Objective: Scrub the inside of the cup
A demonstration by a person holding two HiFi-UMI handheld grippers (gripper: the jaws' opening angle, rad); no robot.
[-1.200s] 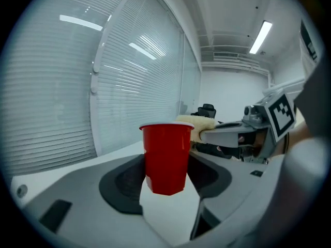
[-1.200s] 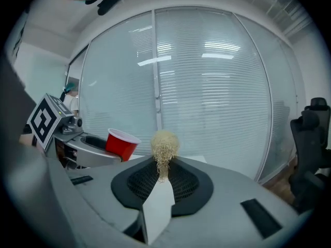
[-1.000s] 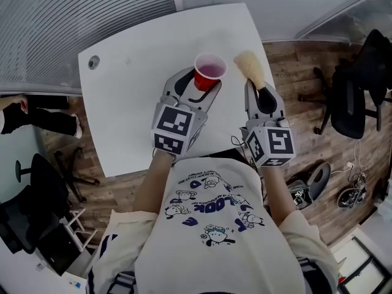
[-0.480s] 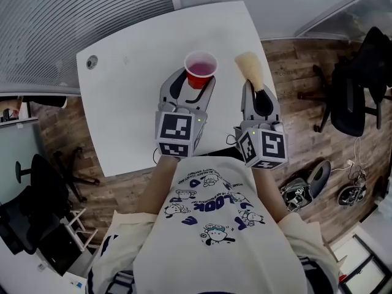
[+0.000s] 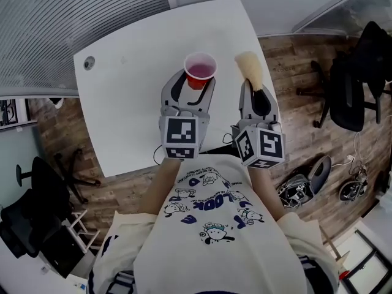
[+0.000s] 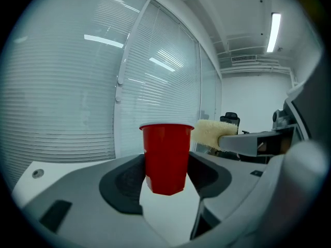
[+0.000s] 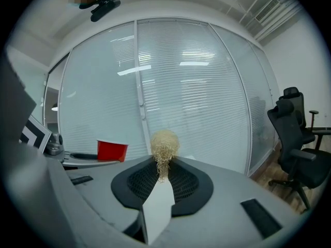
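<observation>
Two grippers hover over the white counter. The left gripper has its jaws set wide, pressing on both sides of the red plastic cup. The cup is held upright between them, mouth up. The right gripper has its jaws nearly together, clamped on the narrow lower end of a pale fibrous scrubber. Its tuft sticks out beyond the jaw tips, near the cup but not touching it.
</observation>
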